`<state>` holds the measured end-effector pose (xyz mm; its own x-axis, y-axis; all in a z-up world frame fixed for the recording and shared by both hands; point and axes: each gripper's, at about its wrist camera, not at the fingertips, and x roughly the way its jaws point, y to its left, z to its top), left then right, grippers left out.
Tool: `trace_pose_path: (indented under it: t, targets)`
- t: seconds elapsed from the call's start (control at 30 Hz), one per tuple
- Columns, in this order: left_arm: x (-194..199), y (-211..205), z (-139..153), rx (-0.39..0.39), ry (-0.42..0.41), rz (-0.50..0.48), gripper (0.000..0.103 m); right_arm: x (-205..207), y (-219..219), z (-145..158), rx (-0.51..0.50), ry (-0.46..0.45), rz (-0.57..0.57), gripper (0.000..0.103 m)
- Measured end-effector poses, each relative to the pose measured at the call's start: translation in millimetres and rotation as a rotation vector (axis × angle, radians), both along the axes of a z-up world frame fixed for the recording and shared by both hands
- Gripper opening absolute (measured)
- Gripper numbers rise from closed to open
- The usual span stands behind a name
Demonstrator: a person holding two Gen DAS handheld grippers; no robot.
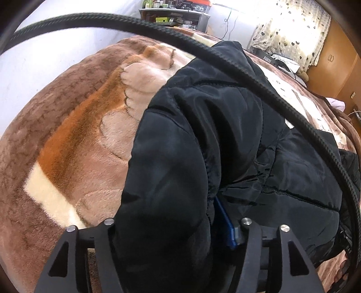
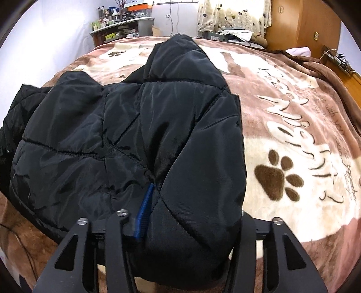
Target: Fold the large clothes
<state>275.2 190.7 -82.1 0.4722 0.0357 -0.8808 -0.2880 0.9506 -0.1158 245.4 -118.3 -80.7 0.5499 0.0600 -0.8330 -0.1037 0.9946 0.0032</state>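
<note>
A black quilted puffer jacket [image 1: 225,139] lies bunched on a brown plush blanket. In the left wrist view my left gripper [image 1: 176,227] is shut on a thick fold of the jacket, which fills the gap between its fingers; one blue finger pad [image 1: 225,225] shows at the right. In the right wrist view the same jacket [image 2: 135,135] spreads ahead, folded over itself. My right gripper [image 2: 187,216] is shut on a padded fold of it, with a blue pad [image 2: 144,207] showing at the left.
The blanket [image 2: 293,144] with paw prints and lettering covers a bed. A black cable [image 1: 203,49] arcs across the left wrist view. A cluttered shelf [image 2: 121,24], curtains [image 2: 232,13] and a wooden wardrobe [image 2: 302,24] stand beyond the bed.
</note>
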Motion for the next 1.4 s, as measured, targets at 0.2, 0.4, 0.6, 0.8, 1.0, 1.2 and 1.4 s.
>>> trace_pose_path:
  t: [0.2,0.4,0.6,0.8,1.0,1.2,1.4]
  targets:
    - [-21,2,18,0.046,-0.049,0.02,0.073,-17,-2,17,-0.048,-0.072,-0.054,0.078]
    - [-45,-5,39,0.081,-0.071,0.009,0.081,-38,-2,41,-0.035,-0.123,-0.063,0.078]
    - [-79,-26,67,0.09,-0.115,-0.024,0.081,-72,5,64,0.0,-0.164,-0.065,0.078]
    - [-119,-51,80,0.14,-0.128,-0.06,0.082,-109,19,74,0.035,-0.169,-0.057,0.078]
    - [-163,-75,88,0.171,-0.158,-0.056,0.082,-146,37,81,0.02,-0.159,-0.048,0.078]
    - [-197,-106,90,0.18,-0.172,-0.087,0.082,-180,51,87,-0.01,-0.176,-0.039,0.078]
    - [-217,-128,97,0.178,-0.196,-0.098,0.082,-204,50,92,-0.012,-0.192,-0.052,0.078]
